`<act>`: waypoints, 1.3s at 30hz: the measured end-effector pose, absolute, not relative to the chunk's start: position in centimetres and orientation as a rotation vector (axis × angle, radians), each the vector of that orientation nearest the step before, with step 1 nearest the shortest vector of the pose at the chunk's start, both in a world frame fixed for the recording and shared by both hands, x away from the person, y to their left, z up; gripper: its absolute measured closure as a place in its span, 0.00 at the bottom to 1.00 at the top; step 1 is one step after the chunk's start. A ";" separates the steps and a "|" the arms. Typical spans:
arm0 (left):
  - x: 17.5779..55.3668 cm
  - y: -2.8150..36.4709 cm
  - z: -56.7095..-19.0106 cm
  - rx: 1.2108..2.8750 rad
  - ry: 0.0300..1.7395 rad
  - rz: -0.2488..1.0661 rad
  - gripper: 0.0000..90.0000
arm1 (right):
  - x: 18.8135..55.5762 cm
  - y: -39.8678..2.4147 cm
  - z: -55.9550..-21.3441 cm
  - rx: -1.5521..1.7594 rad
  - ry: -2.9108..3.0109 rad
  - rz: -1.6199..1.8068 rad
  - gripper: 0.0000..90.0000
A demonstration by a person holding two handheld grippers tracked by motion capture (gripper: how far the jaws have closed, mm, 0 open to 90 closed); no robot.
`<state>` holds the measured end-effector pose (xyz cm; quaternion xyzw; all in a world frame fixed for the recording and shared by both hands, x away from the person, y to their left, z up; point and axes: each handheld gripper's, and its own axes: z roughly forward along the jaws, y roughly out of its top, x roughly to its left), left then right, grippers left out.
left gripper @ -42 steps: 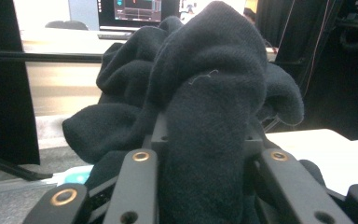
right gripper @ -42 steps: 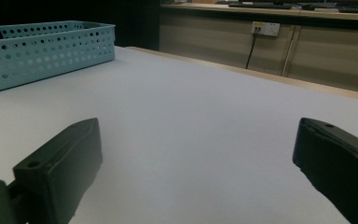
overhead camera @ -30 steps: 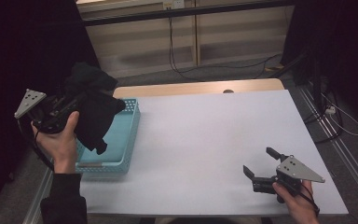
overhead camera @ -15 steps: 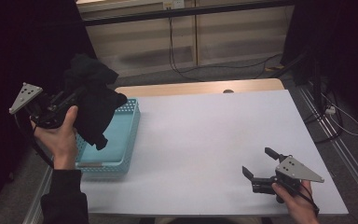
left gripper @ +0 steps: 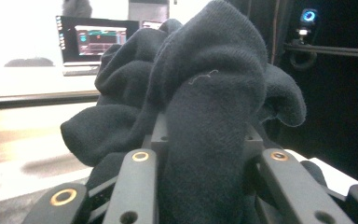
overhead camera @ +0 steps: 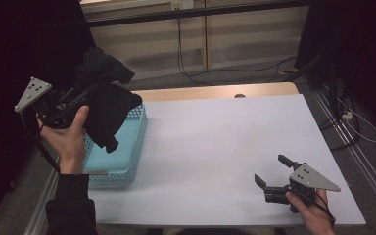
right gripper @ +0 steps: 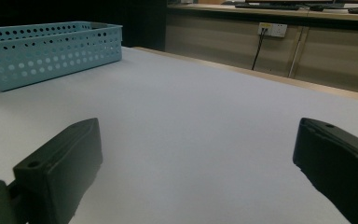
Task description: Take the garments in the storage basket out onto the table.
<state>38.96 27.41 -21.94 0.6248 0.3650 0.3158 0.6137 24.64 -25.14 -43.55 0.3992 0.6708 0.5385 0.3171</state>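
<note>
Black knitted cloth (overhead camera: 105, 105) is bunched between the jaws of my left gripper (overhead camera: 85, 93), which pinches it in the air above the far end of the light blue perforated basket (overhead camera: 127, 149) at the table's left side; its loose end hangs down toward the basket's rim. In the left gripper view the cloth (left gripper: 200, 116) drapes thickly over both jaws and blocks most of what lies ahead. My right gripper (overhead camera: 273, 171) rests low at the near right of the white table (overhead camera: 215, 142), jaws spread wide with nothing between them, well apart from the basket (right gripper: 51, 49).
</note>
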 end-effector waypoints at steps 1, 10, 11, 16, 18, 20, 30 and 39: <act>38.9 27.2 -21.8 1.437 0.833 0.729 0.76 | 24.6 -25.1 -43.6 1.052 1.765 1.417 0.01; 39.1 25.4 -21.4 1.455 0.802 0.700 0.76 | 24.6 -25.2 -43.5 1.050 1.764 1.417 0.01; 39.2 25.2 -21.4 1.454 0.804 0.700 0.76 | 24.6 -25.2 -43.5 1.049 1.765 1.417 0.01; 39.4 24.3 -21.4 1.464 0.792 0.683 0.76 | 24.6 -25.1 -43.5 1.050 1.765 1.416 0.01; 39.5 24.0 -21.5 1.469 0.793 0.670 0.76 | 24.6 -25.2 -43.5 1.049 1.765 1.418 0.01; 39.6 23.7 -21.7 1.477 0.795 0.666 0.76 | 24.6 -25.2 -43.5 1.048 1.765 1.418 0.01; 40.1 21.6 -21.9 1.498 0.776 0.630 0.76 | 24.6 -25.1 -43.5 1.048 1.766 1.420 0.01; 40.7 19.3 -22.7 1.527 0.758 0.582 0.76 | 24.7 -25.1 -43.6 1.045 1.769 1.424 0.01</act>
